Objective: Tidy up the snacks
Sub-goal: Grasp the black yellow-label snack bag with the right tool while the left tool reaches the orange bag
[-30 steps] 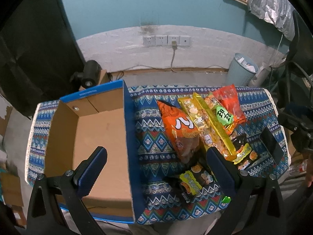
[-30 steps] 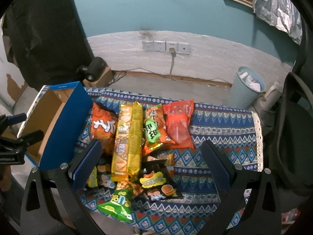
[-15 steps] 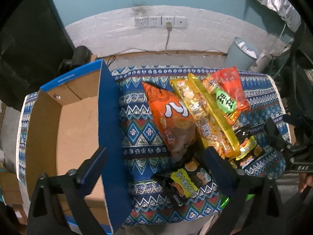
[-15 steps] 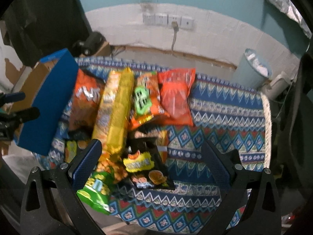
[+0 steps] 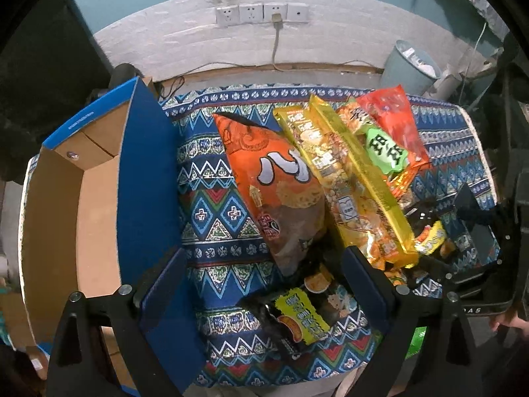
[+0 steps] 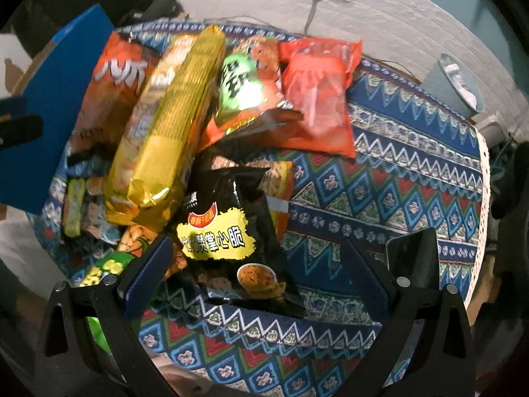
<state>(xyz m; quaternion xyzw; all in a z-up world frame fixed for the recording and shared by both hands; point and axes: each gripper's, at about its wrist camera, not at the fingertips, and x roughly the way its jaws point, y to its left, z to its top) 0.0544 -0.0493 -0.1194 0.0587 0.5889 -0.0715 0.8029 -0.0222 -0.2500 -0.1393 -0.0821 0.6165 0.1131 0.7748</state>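
Teal wall, white brick base, row of sockets with one cable plugged in, grey bin far right on the floor. Patterned blue cloth over the table.

Open cardboard box with blue outer walls at the left edge of the cloth, inside bare. Snacks heaped right of the box, apart from it: orange chip bag nearest the box, long yellow cracker pack lying partly over it, orange bag with green label beside that, red packet at the far right end. Near edge: black bag with yellow label, a second black-and-yellow bag left of it, green packet half under the pile. Dark phone-like slab flat on the cloth at the right, blurred.

Left gripper pointing steeply down over the gap between box and pile, jaws wide apart, left finger by the box wall, right finger at the lower end of the cracker pack, gripping nothing. Second black-and-yellow bag in view between the fingers, contact not clear.

Right gripper also aimed down, jaws spread wide, black bag with yellow label in the gap, pads not pressing on it. Fingertips of a person at the right edge.
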